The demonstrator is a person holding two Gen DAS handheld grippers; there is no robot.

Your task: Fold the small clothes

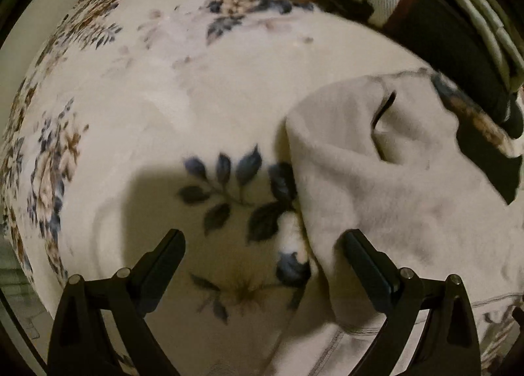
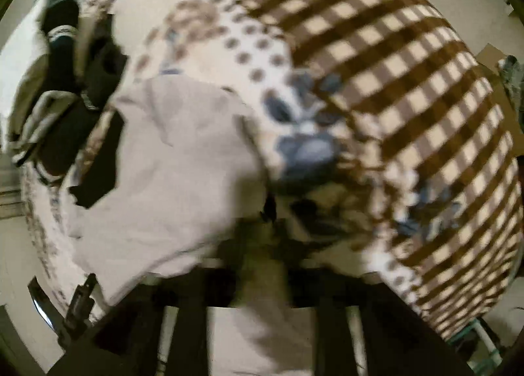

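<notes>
Pale grey garment (image 1: pixel 376 186) lies rumpled on a flowered blanket (image 1: pixel 157 91), and both tongs are close to it. The left tongs (image 1: pixel 262 245) stand wide open with nothing between the fingers; the gap frames dark blue leaves printed on the blanket. The right-hand finger (image 1: pixel 366 264) of that pair sits over the near edge of the garment, though whether it touches the cloth cannot be told. From there the garment spreads ahead and to the right, heaped in soft folds, with a dark slit-like opening near its top and a stitched hem showing at the bottom edge.

The right tongs (image 2: pixel 262 264) are badly blurred. Their dark fingers look drawn close together with a strip of the same pale cloth (image 2: pixel 183 163) running down between them, but the smear is too heavy to say whether they grip it. The garment stretches ahead and to the left of them, plain and unpatterned, with creases across it.

Beyond it to the left sits a pile of dark clothes (image 2: pixel 65 91). To the right rises a brown and cream checked blanket (image 2: pixel 409 98).
</notes>
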